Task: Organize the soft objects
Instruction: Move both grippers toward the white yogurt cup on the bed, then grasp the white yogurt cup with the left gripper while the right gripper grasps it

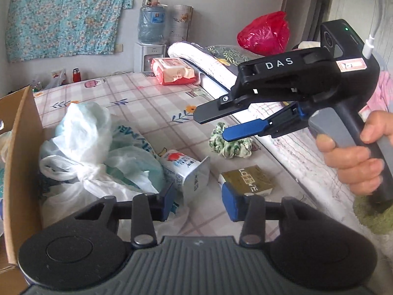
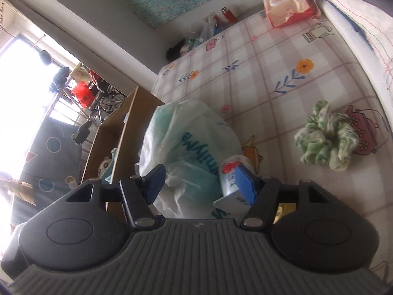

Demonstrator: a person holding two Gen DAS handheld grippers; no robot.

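Green floral scrunchie [image 1: 229,145] on checked bedsheet [image 1: 152,103], just below and beyond right gripper [image 1: 211,127], jaws spread, empty. Left gripper [image 1: 199,199] farther back, jaws apart, empty, above yogurt cup [image 1: 186,172]. Tied plastic bag [image 1: 98,152] beside cardboard box [image 1: 22,147].

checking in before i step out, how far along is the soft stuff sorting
Done: soft items already lie inside the cardboard box. In hand: nothing; left gripper and right gripper both stand open and empty. Left: the plastic bag beside the box, the green scrunchie and the wipes pack still lie on the bed.
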